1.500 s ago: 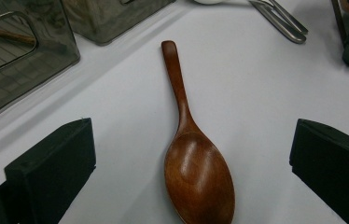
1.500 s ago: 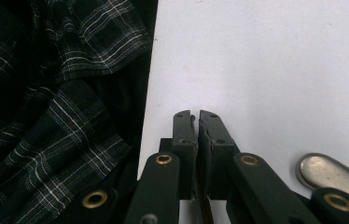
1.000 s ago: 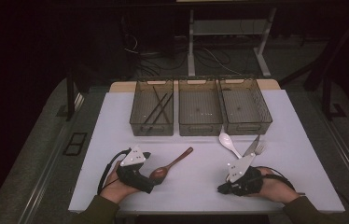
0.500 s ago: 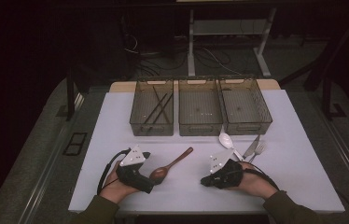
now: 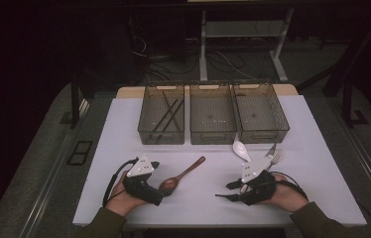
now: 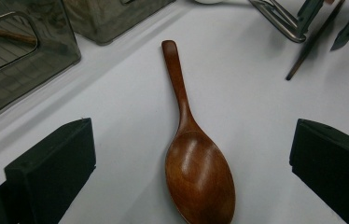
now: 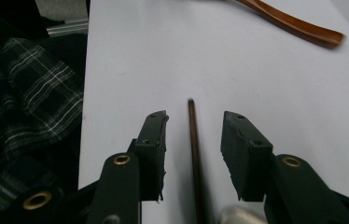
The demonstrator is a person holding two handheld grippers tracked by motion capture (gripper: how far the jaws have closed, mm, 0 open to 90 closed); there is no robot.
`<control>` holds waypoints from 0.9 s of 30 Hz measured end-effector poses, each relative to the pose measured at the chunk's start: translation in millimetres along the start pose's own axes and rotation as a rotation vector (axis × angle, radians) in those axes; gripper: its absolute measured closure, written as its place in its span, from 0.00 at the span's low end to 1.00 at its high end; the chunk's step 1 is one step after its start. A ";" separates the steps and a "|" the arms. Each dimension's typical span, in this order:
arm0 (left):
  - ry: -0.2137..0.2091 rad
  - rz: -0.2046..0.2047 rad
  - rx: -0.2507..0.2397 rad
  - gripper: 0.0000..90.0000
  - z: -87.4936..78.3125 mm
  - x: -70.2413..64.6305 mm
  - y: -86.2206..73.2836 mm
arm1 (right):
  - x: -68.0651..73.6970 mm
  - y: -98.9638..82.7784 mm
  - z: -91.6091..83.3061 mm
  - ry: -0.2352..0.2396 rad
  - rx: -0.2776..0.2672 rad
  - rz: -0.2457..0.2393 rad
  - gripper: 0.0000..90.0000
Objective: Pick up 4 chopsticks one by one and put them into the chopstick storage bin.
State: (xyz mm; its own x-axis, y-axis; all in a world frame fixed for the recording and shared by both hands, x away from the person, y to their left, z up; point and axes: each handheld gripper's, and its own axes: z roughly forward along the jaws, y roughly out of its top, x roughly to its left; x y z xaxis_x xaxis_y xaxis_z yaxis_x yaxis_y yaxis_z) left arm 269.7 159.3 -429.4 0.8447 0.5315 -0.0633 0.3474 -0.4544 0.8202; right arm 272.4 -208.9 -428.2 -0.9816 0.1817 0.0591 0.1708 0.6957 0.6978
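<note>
Risk: right gripper (image 7: 194, 140), jaws just parted, straddles loose chopstick (image 7: 192, 140); it may roll. Left gripper (image 6: 191, 154) gapes around wooden spoon (image 6: 196, 163).

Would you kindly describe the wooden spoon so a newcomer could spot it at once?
Start at the white table and find the left claw at its near edge. The wooden spoon lies flat between its open jaws, handle pointing towards the baskets. It is the one brown utensil; the others nearby are white or metal.
</note>
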 end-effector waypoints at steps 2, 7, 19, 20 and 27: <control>0.000 0.000 0.001 0.00 0.1 0.0 -0.1 | 0.6 -7.2 -11.9 -0.014 -0.010 0.009 0.66; -0.001 0.003 0.005 0.00 0.6 0.1 -0.3 | 3.1 -29.2 -37.5 -0.043 -0.014 0.044 0.68; 0.000 0.001 0.009 0.00 2.0 -1.0 -0.1 | -1.7 -71.4 -59.9 -0.075 0.068 0.073 0.79; 0.000 0.003 0.010 0.00 1.8 -0.8 -0.2 | -1.5 -72.3 -59.2 -0.070 0.077 0.074 0.80; 0.000 0.004 0.009 0.00 1.8 -0.7 -0.4 | -0.4 -74.5 -54.1 -0.058 0.113 0.056 0.92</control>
State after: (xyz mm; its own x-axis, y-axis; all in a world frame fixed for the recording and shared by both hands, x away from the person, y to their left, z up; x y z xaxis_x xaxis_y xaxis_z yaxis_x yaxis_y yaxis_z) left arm 269.8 157.8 -430.8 0.8462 0.5295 -0.0607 0.3479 -0.4625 0.8155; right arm 255.4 -298.4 -441.6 -0.9641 0.2605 0.0519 0.2372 0.7568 0.6091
